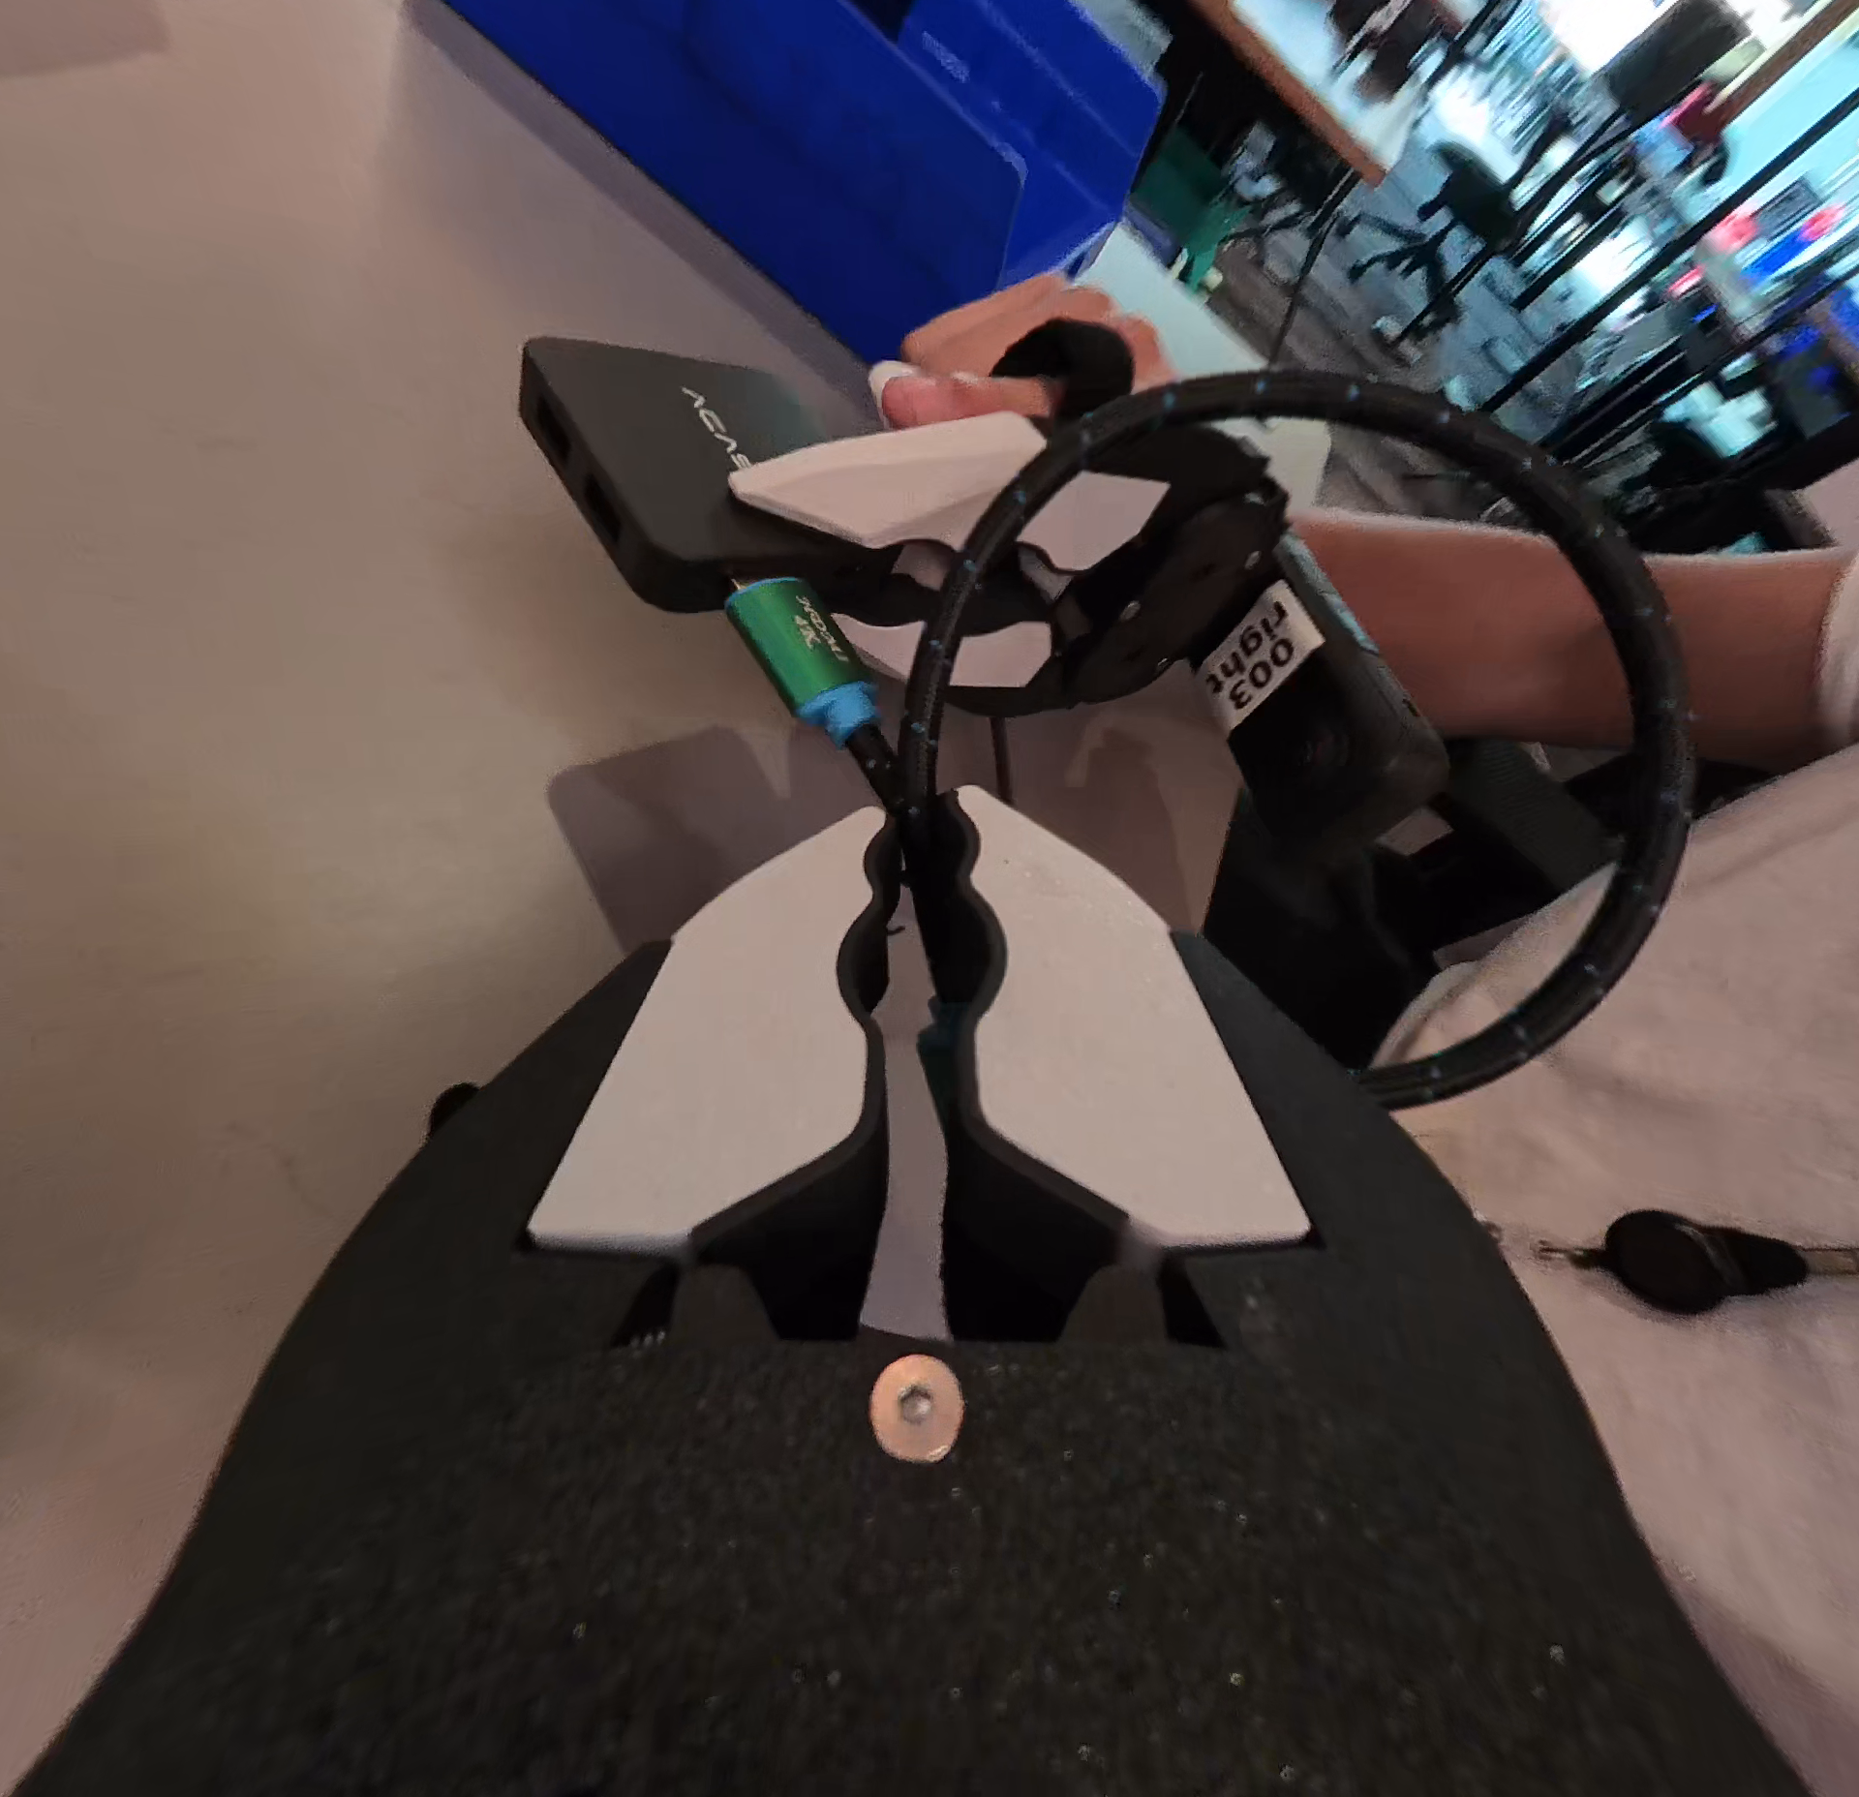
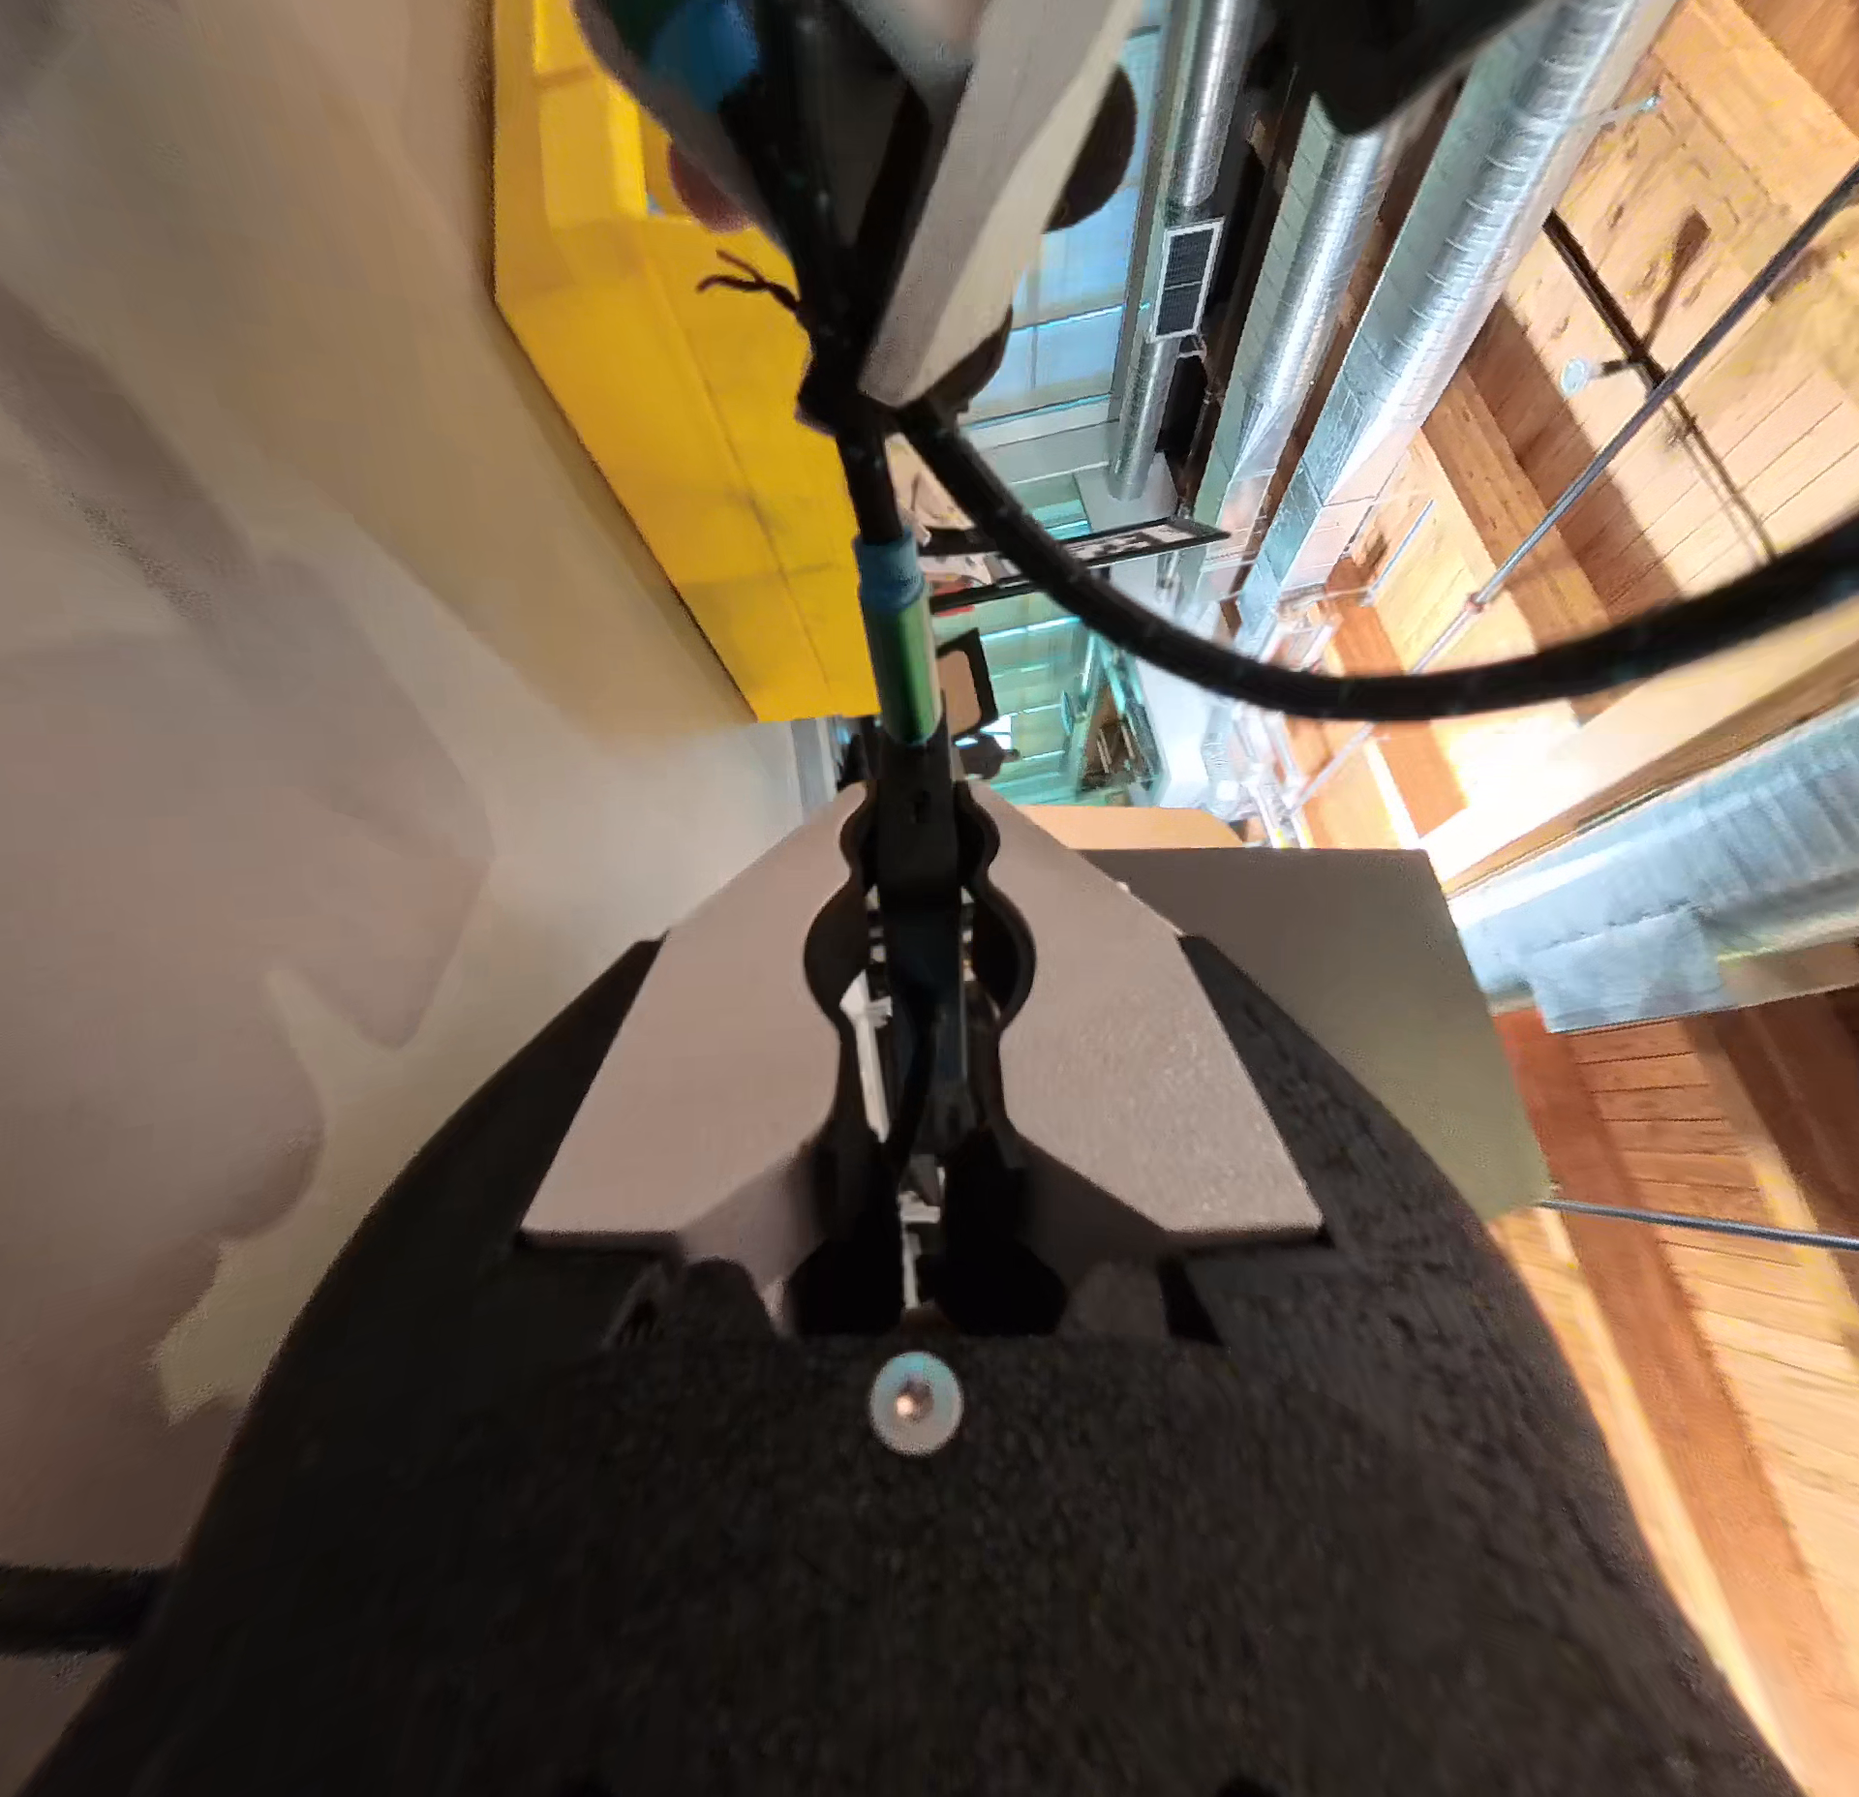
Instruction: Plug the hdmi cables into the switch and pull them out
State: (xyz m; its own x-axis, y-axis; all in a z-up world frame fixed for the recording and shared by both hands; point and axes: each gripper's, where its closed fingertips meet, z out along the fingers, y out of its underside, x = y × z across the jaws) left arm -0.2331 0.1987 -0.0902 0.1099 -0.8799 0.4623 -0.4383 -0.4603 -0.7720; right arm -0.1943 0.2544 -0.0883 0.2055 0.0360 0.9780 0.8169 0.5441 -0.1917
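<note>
Your left gripper [image 1: 920,823] is clamped narrow on the black braided HDMI cable [image 1: 1650,743], pinching it just behind the plug; the white fingertips [image 1: 805,874] meet around the cord with almost no gap. The green plug [image 1: 800,657], with its blue strain collar, sits seated in a port on the near edge of the black switch [image 1: 644,461]; two further ports on the switch's left edge stand vacant. From your grip the cable rises, loops in a wide circle to the right, and comes back down toward the gripper body; the far end of it lies between the fingers low in the gap, though you cannot tell more than its teal tint.

Your right gripper [image 1: 835,542] holds the switch by its right end, one white finger flat over the top face, the other under it; the switch is lifted off the pale table [image 1: 251,441] and tilted. Your hand [image 1: 1006,361] shows behind it, on the handle. A blue bin [image 1: 805,119] stands on the table beyond.

Right wrist view, heavily rolled: the right gripper [image 2: 910,823] closes on the dark edge of the switch [image 2: 910,843]; the green plug [image 2: 905,662] projects straight ahead from it; the left gripper's finger [image 2: 966,190] looms close above, blurred; a yellow bin [image 2: 654,361] lies behind.
</note>
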